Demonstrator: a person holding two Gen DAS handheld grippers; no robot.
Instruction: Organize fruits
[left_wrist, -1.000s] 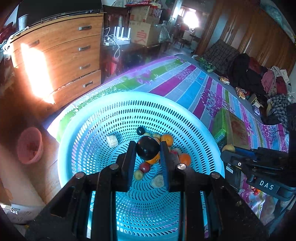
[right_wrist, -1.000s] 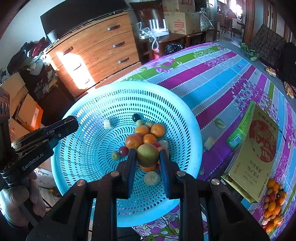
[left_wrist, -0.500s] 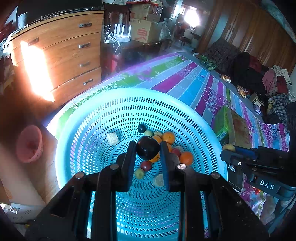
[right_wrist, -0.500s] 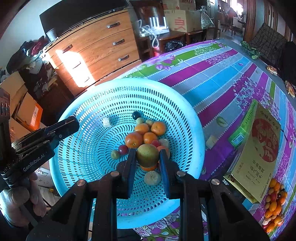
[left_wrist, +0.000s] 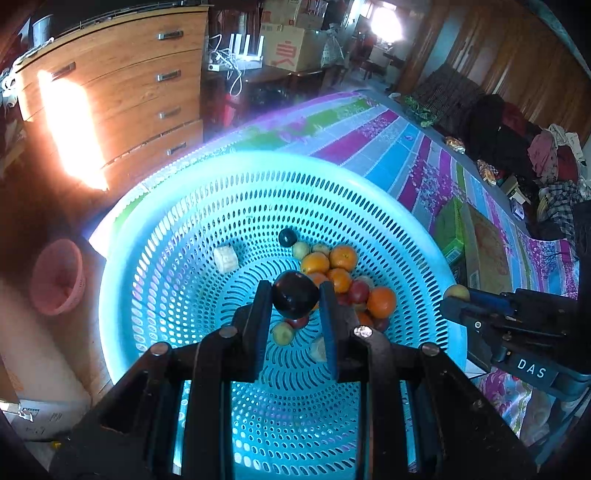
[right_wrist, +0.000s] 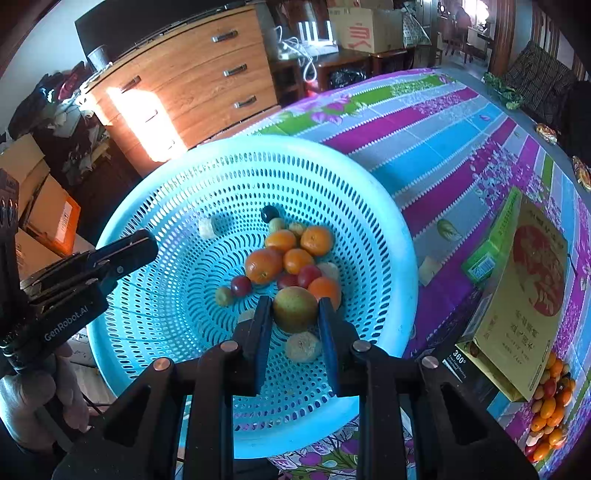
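The table (right_wrist: 436, 147), under a striped cloth, carries the blue basket (right_wrist: 376, 206) with a pile of oranges (right_wrist: 291, 254) at its bottom; the left gripper (left_wrist: 295, 304) has its jaws closed on a dark plum (left_wrist: 294, 300), the right gripper (right_wrist: 295, 310) on a greenish pear (right_wrist: 294, 308); both hang above the pile, seemingly mid-delivery; next comes lowering and release; since a second ago, both have advanced slightly over the basket.
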